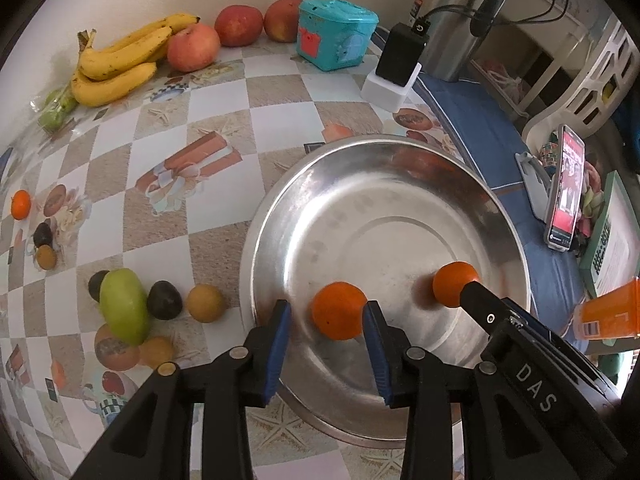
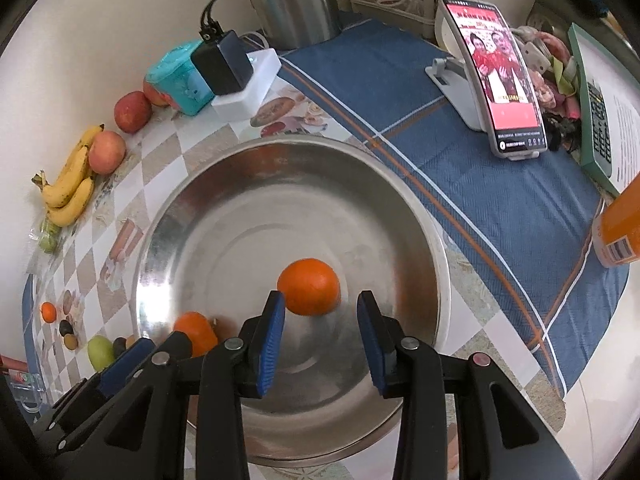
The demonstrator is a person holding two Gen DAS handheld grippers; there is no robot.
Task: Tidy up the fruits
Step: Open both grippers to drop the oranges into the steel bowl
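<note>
A wide steel bowl sits on the table and holds two oranges. My left gripper is open over the bowl's near side, with one orange between its fingers, resting on the bowl floor. My right gripper is open too, with the other orange just beyond its fingertips; that orange also shows in the left wrist view. The left gripper's orange shows in the right wrist view.
Bananas and three apples lie by the back wall. A green mango, dark and brown small fruits and a small orange lie left of the bowl. A teal box, charger, kettle, phone and orange carton stand around.
</note>
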